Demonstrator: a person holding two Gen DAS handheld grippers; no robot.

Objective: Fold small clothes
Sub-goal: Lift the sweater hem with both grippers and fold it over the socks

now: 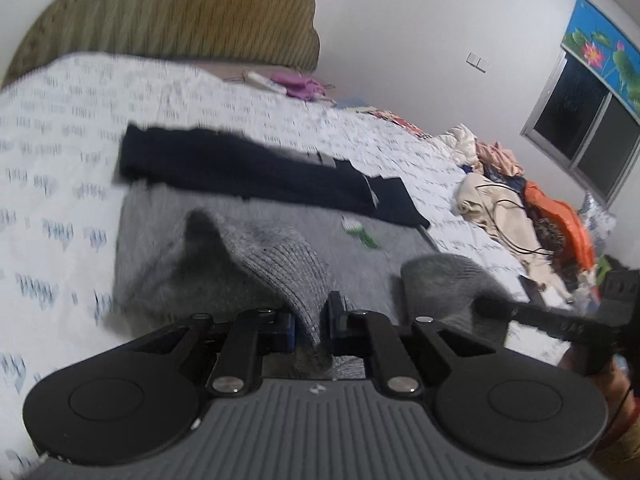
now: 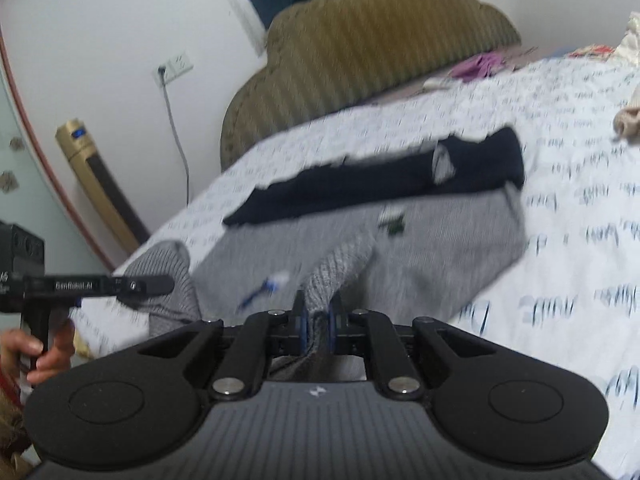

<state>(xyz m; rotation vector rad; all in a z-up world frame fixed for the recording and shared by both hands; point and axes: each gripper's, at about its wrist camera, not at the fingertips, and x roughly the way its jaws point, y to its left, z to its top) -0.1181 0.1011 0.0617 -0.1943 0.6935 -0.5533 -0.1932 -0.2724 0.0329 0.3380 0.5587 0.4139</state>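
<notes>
My bed point(image 1: 48, 152) fills most of both views, covered in a white sheet with small blue print, and its ribbed olive headboard point(image 1: 192, 16) stands at the far end against the white wall. On the sheet lies the grey sweater point(image 1: 248, 232) I am folding, spread flat with its body near the middle of the bed. A dark navy garment point(image 1: 224, 168) lies in a long band just beyond it, touching the sweater's far edge. On the far right of the bed there is a heap of clothes point(image 1: 512, 200) in cream, pink and orange, under a window point(image 1: 580, 136). In the right wrist view a gold tower fan point(image 2: 96, 176) leans by the wall on the left.

My left tongs point(image 1: 312, 326) are clamped on a ribbed grey fold of the sweater, which rises from the flat body up between the blue pads. My right tongs point(image 2: 318, 326) are likewise pinched tight on a ribbed strip of the same sweater. Each view shows the other tongs off to the side, up against another bunched grey part. A small green and white tag point(image 1: 360, 230) sits on the sweater's body near the navy garment
</notes>
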